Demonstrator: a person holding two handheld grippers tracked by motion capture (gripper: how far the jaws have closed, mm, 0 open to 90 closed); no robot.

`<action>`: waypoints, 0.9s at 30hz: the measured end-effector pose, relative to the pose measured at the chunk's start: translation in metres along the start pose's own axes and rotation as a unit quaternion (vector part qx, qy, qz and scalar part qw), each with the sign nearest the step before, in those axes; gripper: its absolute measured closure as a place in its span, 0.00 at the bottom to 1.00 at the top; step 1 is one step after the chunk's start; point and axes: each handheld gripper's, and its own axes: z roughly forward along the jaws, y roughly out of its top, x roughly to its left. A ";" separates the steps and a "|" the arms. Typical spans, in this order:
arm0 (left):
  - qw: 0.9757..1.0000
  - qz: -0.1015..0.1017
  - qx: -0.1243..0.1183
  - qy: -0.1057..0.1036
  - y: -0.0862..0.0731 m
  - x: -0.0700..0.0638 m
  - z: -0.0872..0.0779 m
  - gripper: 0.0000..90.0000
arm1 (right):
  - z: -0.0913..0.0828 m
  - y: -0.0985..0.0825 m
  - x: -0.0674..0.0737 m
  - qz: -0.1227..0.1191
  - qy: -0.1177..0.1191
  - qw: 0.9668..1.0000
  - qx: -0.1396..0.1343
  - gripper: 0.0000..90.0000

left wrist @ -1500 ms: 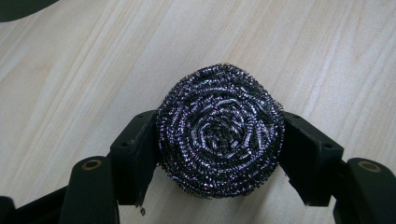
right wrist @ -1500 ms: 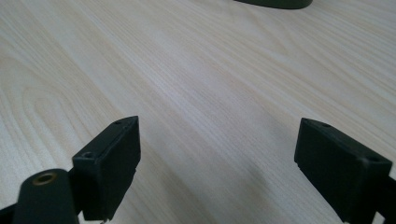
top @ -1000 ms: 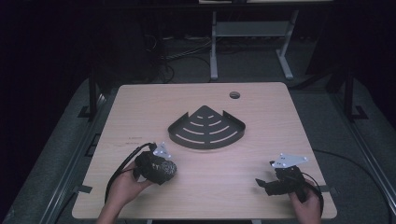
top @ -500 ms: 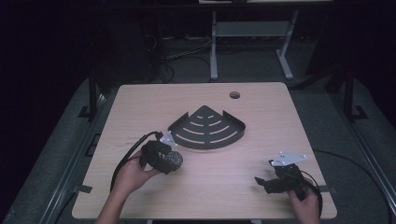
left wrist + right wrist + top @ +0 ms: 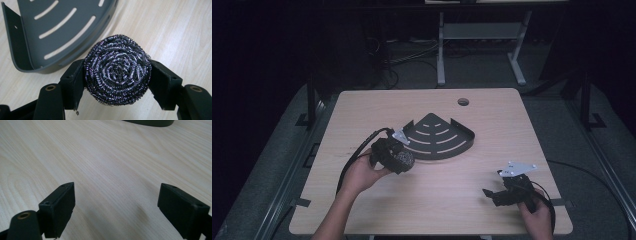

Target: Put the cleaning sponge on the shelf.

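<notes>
Round scourer [image 5: 117,70], coil face camera-ward

left gripper [image 5: 404,161]: black, brass screws (grey plate on top) | right gripper [image 5: 492,194]: black; cabled

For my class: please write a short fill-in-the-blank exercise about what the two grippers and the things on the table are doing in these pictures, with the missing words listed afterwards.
1. The left gripper is shut on a steel ____.
2. The right gripper has its jaws ____ with nothing between them.
3. The dark tray has curved ____ cut through its floor.
4. The scourer hangs just outside the tray's ____ edge.

Missing words: scourer; open; slots; curved
</notes>
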 end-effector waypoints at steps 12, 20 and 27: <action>1.000 0.014 0.002 0.002 0.028 0.004 0.003 0.37 | 0.000 0.001 0.000 0.002 0.001 1.000 0.000 0.16; 1.000 0.012 0.003 0.001 0.046 0.013 0.009 0.37 | 0.000 0.002 -0.001 0.001 0.000 1.000 -0.003 0.16; 1.000 0.015 0.001 0.006 0.060 0.020 0.015 0.37 | 0.000 0.002 -0.001 -0.001 -0.001 1.000 -0.004 0.16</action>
